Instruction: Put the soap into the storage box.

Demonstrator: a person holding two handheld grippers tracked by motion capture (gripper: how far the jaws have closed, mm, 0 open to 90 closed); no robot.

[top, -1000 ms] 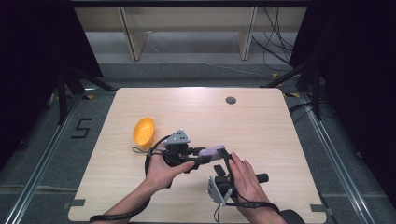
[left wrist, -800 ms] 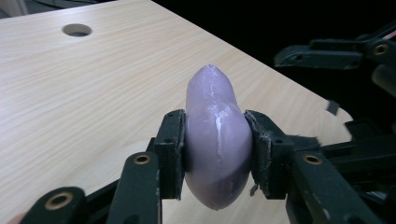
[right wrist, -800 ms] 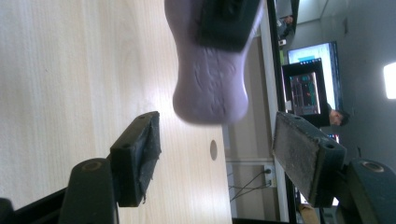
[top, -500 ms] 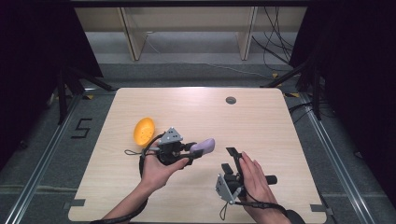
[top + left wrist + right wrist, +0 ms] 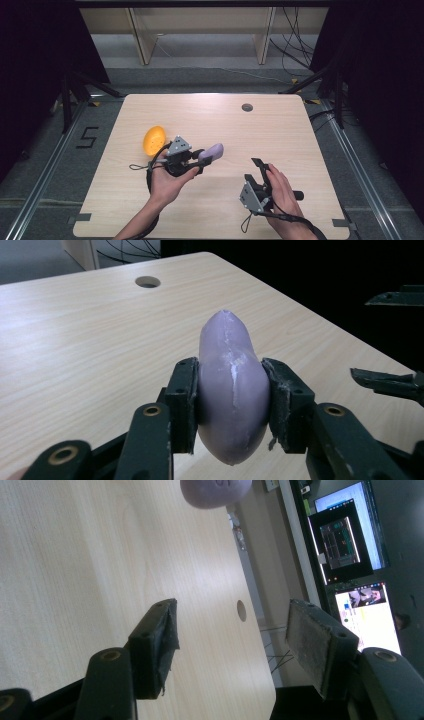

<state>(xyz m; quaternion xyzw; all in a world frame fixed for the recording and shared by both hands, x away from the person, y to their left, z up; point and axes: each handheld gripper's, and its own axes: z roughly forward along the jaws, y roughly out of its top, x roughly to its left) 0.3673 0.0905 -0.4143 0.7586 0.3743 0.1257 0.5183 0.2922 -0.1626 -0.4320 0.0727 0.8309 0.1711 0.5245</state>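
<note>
Purple soap-like lump (image 5: pixel 213 151) sits clenched between the pads of the left claw (image 5: pixel 204 156), held above the surface (image 5: pixel 280 130) at centre frame, right of an orange object (image 5: pixel 153 140). Lower right, the right claw (image 5: pixel 260 166) is released, its jaws just closing on nothing.
</note>
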